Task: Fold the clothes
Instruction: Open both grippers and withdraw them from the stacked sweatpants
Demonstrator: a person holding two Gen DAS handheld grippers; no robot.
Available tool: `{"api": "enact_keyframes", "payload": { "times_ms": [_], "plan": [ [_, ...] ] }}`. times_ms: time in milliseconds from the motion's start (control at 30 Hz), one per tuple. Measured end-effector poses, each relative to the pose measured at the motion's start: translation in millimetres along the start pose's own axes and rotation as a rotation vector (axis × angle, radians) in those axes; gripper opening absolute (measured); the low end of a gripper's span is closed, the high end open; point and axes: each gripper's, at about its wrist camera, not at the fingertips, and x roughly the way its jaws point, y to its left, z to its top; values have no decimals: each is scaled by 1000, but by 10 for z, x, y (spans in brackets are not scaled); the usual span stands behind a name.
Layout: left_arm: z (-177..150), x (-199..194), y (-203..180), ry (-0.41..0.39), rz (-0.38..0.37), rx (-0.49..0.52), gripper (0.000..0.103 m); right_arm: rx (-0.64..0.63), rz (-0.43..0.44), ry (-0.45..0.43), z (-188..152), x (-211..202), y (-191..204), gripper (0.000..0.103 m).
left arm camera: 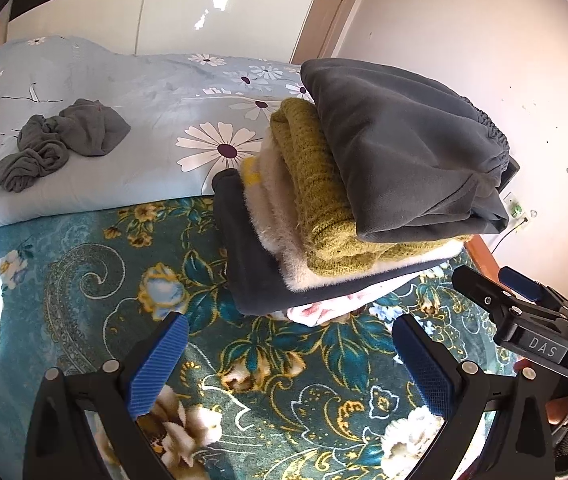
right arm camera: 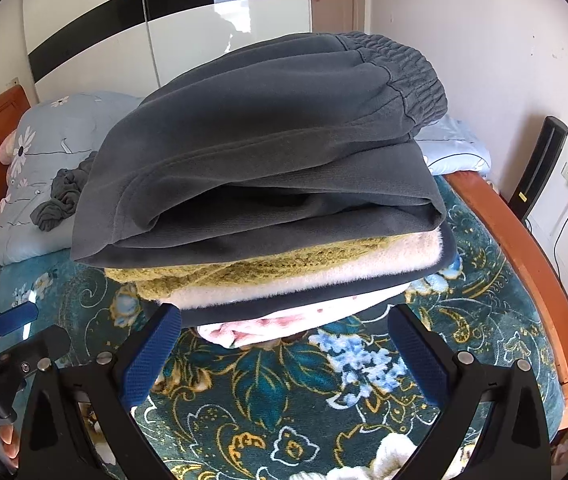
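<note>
Both grippers sit low over the teal floral blanket (left arm camera: 83, 264), and neither has hold of anything. The left gripper (left arm camera: 290, 354) is spread wide, blue pads (left arm camera: 159, 364) clear of any cloth, and the right gripper (right arm camera: 284, 350) is just as wide, facing the stack (right arm camera: 259, 208) head-on. That stack is folded and piled on the blanket: grey sweatpants (left arm camera: 400, 148) on top, then an olive knit (left arm camera: 316, 184), a cream fleece (left arm camera: 275, 216), a dark layer and pink at the bottom. Well apart, a crumpled grey garment (left arm camera: 59, 144) lies unfolded on the daisy quilt (left arm camera: 155, 92).
</note>
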Motion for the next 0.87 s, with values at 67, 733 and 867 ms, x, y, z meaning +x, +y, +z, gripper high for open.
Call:
{"api": "enact_keyframes", "payload": {
  "times_ms": [67,733,867],
  "plan": [
    [-2,13,7,7,-4,-7,103,-5,-7,-1,4,3,5,103],
    [-86,37,-65,-13,78,74,103,-10,-19,22,-52,81,9,103],
    [-87,37,-71,-8,82,77,103,-13,-17,25,-65,84,17,103]
  ]
}}
